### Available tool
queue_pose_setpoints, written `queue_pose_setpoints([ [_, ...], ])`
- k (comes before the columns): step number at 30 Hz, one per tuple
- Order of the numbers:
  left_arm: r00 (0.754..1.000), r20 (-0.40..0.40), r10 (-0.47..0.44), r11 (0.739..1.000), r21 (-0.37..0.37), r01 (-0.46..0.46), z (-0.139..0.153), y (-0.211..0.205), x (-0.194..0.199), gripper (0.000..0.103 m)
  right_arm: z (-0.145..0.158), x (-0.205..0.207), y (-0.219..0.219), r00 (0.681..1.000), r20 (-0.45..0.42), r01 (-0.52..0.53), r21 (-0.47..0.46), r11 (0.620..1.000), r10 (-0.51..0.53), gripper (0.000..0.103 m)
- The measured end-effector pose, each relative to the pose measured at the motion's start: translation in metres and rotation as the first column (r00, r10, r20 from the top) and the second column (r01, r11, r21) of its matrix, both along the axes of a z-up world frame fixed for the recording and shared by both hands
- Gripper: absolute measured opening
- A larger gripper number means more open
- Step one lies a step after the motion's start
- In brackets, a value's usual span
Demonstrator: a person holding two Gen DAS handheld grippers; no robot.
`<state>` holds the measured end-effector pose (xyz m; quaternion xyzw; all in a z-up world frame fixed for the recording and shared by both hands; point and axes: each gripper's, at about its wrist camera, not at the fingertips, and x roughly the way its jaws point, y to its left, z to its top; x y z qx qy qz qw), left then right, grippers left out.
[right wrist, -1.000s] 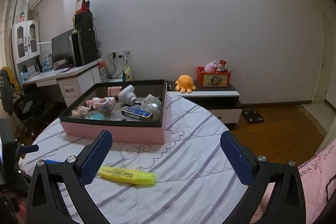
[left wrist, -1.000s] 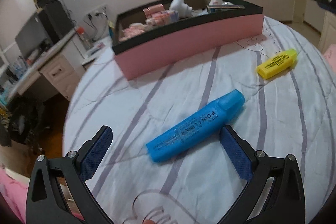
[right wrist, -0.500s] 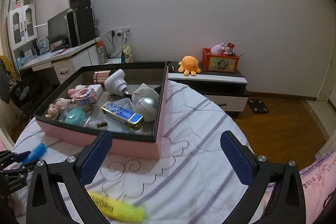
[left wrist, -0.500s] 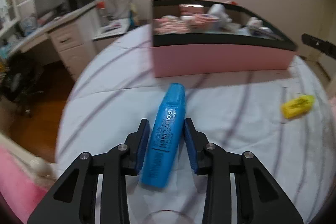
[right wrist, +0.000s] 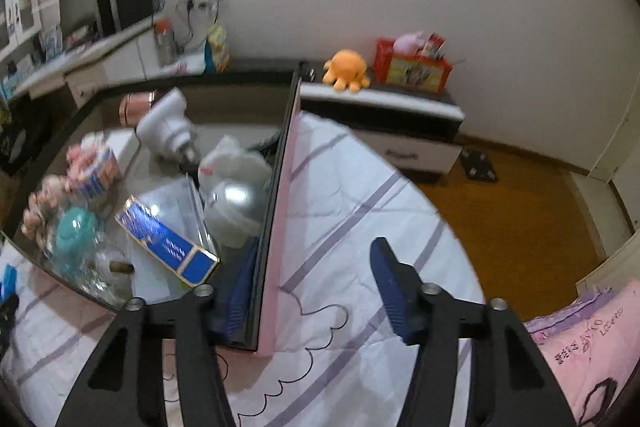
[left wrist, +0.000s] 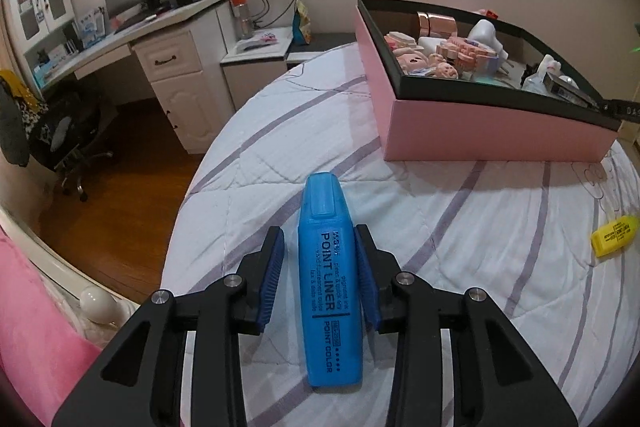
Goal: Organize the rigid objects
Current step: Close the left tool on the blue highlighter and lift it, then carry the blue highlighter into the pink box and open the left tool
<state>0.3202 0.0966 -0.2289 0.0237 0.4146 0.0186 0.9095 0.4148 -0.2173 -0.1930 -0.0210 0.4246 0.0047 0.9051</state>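
Note:
A blue highlighter [left wrist: 328, 279] lies lengthwise between the pads of my left gripper [left wrist: 320, 243], cap pointing away. The jaws are opening a little, but the highlighter still stays in their grip above the striped bedsheet [left wrist: 460, 247]. A yellow highlighter [left wrist: 612, 237] lies on the sheet at the far right. The pink box [left wrist: 480, 131] with a black rim stands beyond, filled with small items. My right gripper [right wrist: 316, 247] straddles the box's right wall [right wrist: 280, 227], one finger inside and one outside. Its jaws are closing and the outer pad is still well away from the wall.
Inside the box lie a blue-and-gold carton [right wrist: 168, 247], a white gadget [right wrist: 168, 123] and several small toys. A desk [left wrist: 160, 39] with a monitor and an office chair [left wrist: 60, 143] stand left of the bed. A low cabinet [right wrist: 384, 107] holds an orange plush toy [right wrist: 346, 69].
My left gripper shut on the blue highlighter and swung left with it. My right gripper moved forward and down over the box's right wall, and its jaws narrowed.

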Motion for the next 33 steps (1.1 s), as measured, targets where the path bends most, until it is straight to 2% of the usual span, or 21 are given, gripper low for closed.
queue_pose_setpoints([
  [2,1.0,0.003,-0.005,1.0,-0.008,0.005,0.0,0.0,0.0,0.036,-0.004,0.002,0.0,0.999,-0.023,-0.03,0.056,0.998,0.031,0.03],
  [5,1.0,0.018,-0.02,0.998,-0.051,0.021,0.001,0.004,-0.002,0.027,-0.002,0.003,0.005,0.998,-0.032,-0.054,0.056,0.997,0.056,0.018],
  [8,0.999,0.032,-0.019,0.996,-0.09,0.022,0.003,0.01,-0.003,0.027,-0.003,0.003,0.008,0.997,-0.039,-0.069,0.07,0.995,0.072,0.011],
  [15,0.999,0.049,-0.014,0.997,-0.078,0.018,0.011,0.009,-0.001,0.027,0.001,0.003,0.009,0.996,-0.04,-0.073,0.071,0.995,0.075,0.011],
  [23,0.994,0.096,-0.052,0.994,-0.086,0.061,0.036,-0.002,0.006,0.027,0.001,0.004,0.009,0.996,-0.04,-0.071,0.074,0.995,0.074,0.011],
  [28,0.987,0.135,-0.091,0.992,-0.076,0.101,0.056,-0.018,0.006,0.026,0.001,0.004,0.009,0.996,-0.042,-0.07,0.074,0.995,0.073,0.011],
  [33,0.975,0.176,-0.139,0.989,-0.031,0.147,0.082,-0.038,0.02,0.026,0.002,0.004,0.009,0.996,-0.042,-0.071,0.075,0.995,0.074,0.011],
])
